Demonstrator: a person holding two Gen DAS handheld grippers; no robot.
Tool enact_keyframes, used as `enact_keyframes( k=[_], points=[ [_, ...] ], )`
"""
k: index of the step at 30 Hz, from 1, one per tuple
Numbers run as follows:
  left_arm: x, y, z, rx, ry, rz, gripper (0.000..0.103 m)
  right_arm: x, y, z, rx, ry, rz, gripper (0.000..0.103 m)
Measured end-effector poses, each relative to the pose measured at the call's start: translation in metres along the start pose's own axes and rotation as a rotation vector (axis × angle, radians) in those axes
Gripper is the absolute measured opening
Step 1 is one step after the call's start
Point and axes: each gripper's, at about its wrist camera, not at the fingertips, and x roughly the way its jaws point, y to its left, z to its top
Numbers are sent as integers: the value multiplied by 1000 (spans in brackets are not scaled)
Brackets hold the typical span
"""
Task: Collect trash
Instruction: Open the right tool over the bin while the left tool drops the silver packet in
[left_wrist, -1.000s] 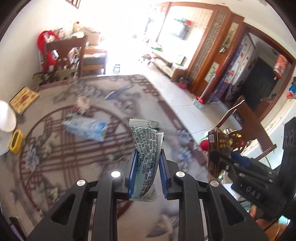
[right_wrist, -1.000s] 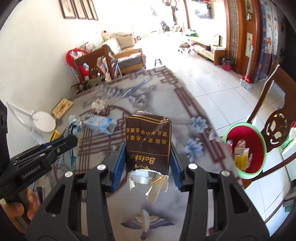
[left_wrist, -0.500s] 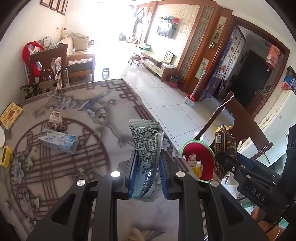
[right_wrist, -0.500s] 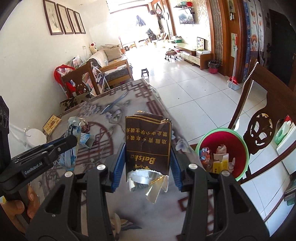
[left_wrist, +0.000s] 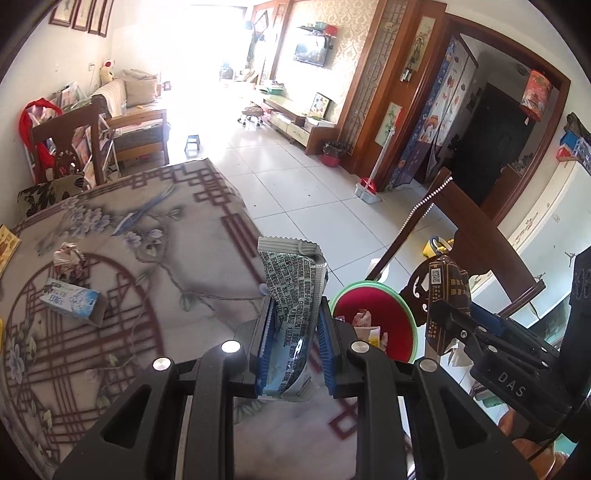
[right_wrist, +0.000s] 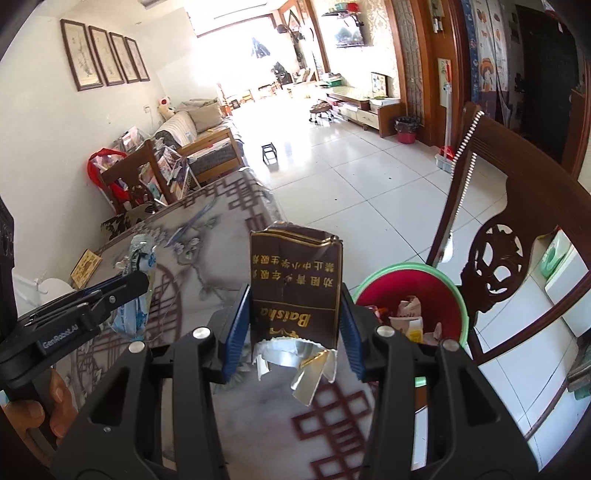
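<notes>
On the worktop (left_wrist: 177, 258) to your left, a crumpled wad (left_wrist: 68, 258) and blue carton (left_wrist: 72, 301) are left. Your left gripper (left_wrist: 293, 328) grasps a printed wrapper (left_wrist: 293, 280); your right gripper (right_wrist: 293, 325) clamps a brown pack (right_wrist: 295, 291). Both still need dropping into the part-filled red bin (right_wrist: 436, 288).

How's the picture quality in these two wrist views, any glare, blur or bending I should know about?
Left wrist view: the bright window end of the room is blown out white, straight door frames bow near the edges, and the snack wrapper in the left gripper is sharp. Right wrist view: the same glare washes out the far floor, the chair back curves, and the cigarette pack lettering is readable.
</notes>
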Motion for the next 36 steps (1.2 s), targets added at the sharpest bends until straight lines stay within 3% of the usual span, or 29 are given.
enact_keyframes(
  k=[11, 26, 28, 29, 30, 36],
  points=[
    [42, -61, 17, 91, 35, -37, 20, 37, -101, 3, 132, 84, -100, 44],
    [86, -102, 19, 133, 105, -37, 20, 83, -156, 11, 146, 151, -123, 46],
    [94, -106, 19, 139, 118, -37, 20, 88, -162, 12, 151, 162, -115, 58],
    [98, -109, 20, 143, 124, -39, 20, 90, -164, 12, 151, 173, -111, 77],
    [103, -112, 20, 147, 132, -42, 20, 92, -167, 12, 151, 180, -114, 84],
    [137, -137, 15, 194, 193, -84, 20, 74, -192, 8, 211, 128, -155, 84]
  ],
)
